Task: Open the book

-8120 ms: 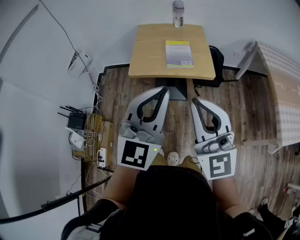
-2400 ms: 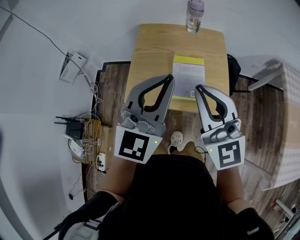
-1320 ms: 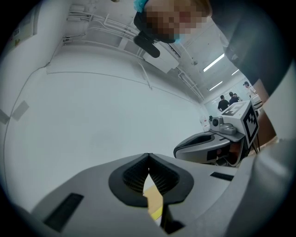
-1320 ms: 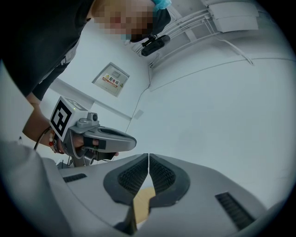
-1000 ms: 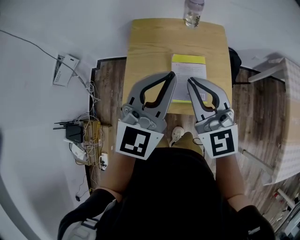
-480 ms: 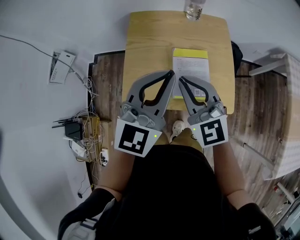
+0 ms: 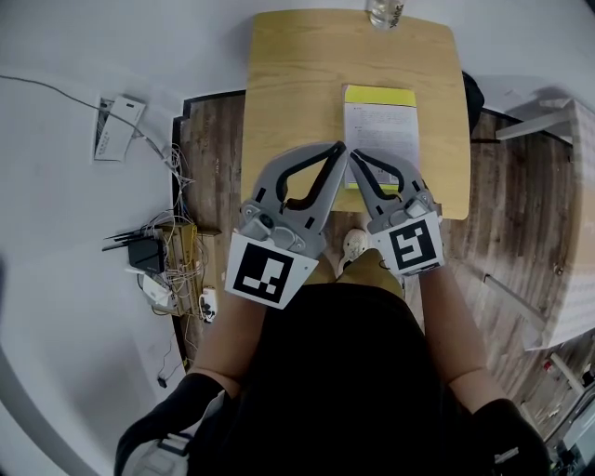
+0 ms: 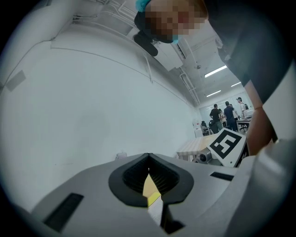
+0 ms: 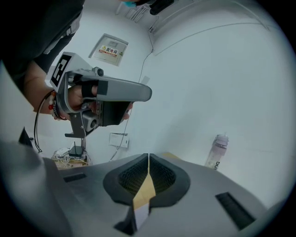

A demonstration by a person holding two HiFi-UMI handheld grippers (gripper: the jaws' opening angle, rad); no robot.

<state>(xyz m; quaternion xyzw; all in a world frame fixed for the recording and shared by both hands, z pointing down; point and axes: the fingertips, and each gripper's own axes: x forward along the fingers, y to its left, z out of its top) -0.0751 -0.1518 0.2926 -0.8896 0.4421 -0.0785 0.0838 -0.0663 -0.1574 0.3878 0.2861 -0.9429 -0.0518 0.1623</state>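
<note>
Head view: the book lies flat and closed on the right half of the wooden table, its yellow band at the far edge and a white printed face up. A bottle stands at the table's far edge, well apart from it. The left gripper and right gripper hang side by side above the book's near left corner, tips almost meeting each other; we cannot tell whether either touches the cover. Left gripper view: the jaws are closed tip to tip with nothing gripped, and a sliver of white page, yellow band and table shows through the slit below the tips. Right gripper view: the jaws are likewise pressed together and empty, pointing along the table toward the bottle. Handling, our judgement: the book looks thin and light, with a smooth, bendy paper cover, so it is likely to slide on the bare wood if pushed from one side. We would pin it with one gripper and lift the cover at its free long edge or a near corner with the other. Which long edge is the spine we cannot tell.
</note>
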